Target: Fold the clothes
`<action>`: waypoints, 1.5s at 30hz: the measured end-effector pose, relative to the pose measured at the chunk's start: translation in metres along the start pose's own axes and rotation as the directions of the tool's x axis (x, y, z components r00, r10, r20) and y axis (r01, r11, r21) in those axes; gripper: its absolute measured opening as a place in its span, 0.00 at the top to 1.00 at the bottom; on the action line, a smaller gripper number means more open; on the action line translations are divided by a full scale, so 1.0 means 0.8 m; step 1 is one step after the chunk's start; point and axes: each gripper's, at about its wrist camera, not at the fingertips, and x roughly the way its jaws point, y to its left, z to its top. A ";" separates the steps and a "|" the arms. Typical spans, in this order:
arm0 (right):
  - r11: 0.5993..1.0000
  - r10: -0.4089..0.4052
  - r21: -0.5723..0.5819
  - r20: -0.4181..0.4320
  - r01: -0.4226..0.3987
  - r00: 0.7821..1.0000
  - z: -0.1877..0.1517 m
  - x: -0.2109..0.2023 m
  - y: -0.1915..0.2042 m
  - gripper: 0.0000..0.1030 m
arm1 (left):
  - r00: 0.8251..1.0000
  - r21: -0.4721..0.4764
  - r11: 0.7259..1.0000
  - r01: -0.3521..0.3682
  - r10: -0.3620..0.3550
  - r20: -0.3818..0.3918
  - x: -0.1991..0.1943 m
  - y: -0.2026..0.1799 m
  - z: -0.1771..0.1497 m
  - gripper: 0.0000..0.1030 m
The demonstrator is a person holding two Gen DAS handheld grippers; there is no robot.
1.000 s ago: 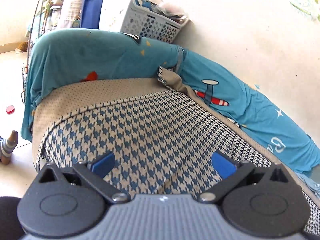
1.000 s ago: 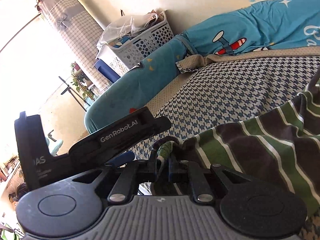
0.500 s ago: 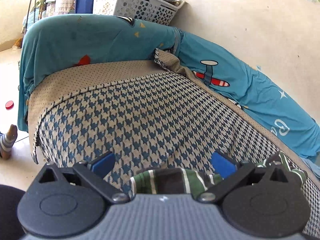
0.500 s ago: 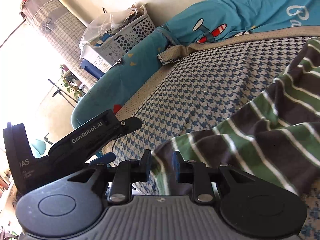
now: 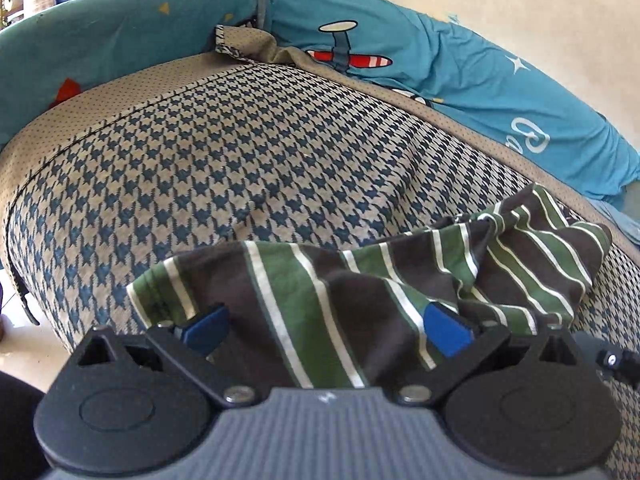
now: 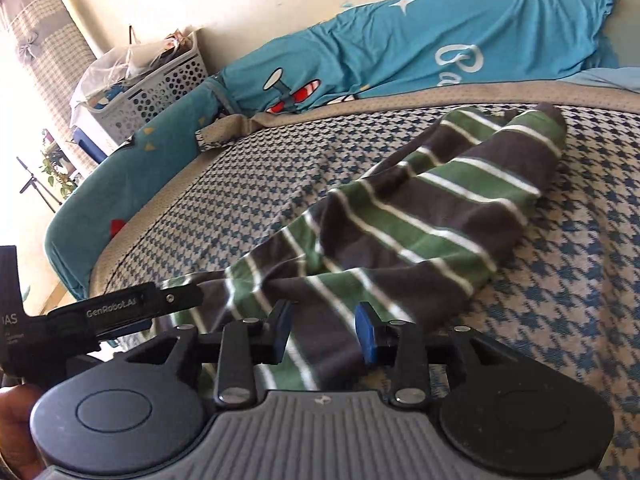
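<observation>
A striped garment (image 5: 320, 292), dark brown with green and white stripes, lies bunched on a houndstooth-covered sofa seat (image 5: 224, 168). My left gripper (image 5: 324, 326) is open, its blue pads (image 5: 206, 326) wide apart with the near edge of the garment lying between them. In the right wrist view the garment (image 6: 420, 216) stretches away over the seat (image 6: 580, 280). My right gripper (image 6: 324, 334) is open, its jaws parted with a fold of the garment between the blue pads (image 6: 366, 336). The left gripper's body (image 6: 100, 312) shows at the left there.
Teal cartoon-print covers (image 5: 460, 72) drape the sofa back and arm. A white perforated laundry basket (image 6: 156, 92) with clothes stands behind the sofa arm by the wall. A checked fabric cabinet (image 6: 44, 52) stands at the far left. The floor (image 5: 32, 344) lies beyond the seat's left edge.
The right gripper, shut on the garment a second ago, has opened. The garment has been drawn across the seat and now lies between the left gripper's open pads.
</observation>
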 end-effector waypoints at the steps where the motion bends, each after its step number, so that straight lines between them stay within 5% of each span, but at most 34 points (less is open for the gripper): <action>1: 1.000 -0.010 0.010 0.006 0.010 1.000 0.004 -0.001 -0.010 0.65 | 1.000 0.014 1.000 -0.004 0.004 -0.003 0.004 -0.006 0.000 0.00; 15: 0.972 -0.164 0.186 0.090 0.146 0.982 0.051 0.018 -0.110 0.57 | 0.997 0.190 0.981 -0.047 0.056 -0.044 0.050 -0.075 0.015 0.00; 25: 0.947 -0.250 0.239 0.139 0.212 0.958 0.078 0.039 -0.153 0.53 | 0.995 0.147 0.988 -0.052 0.064 -0.075 0.066 -0.065 0.015 0.00; 45: 0.949 -0.192 0.289 0.220 0.124 0.956 0.111 0.081 -0.194 0.53 | 0.993 0.178 0.981 -0.080 0.094 -0.072 0.073 -0.073 0.011 0.00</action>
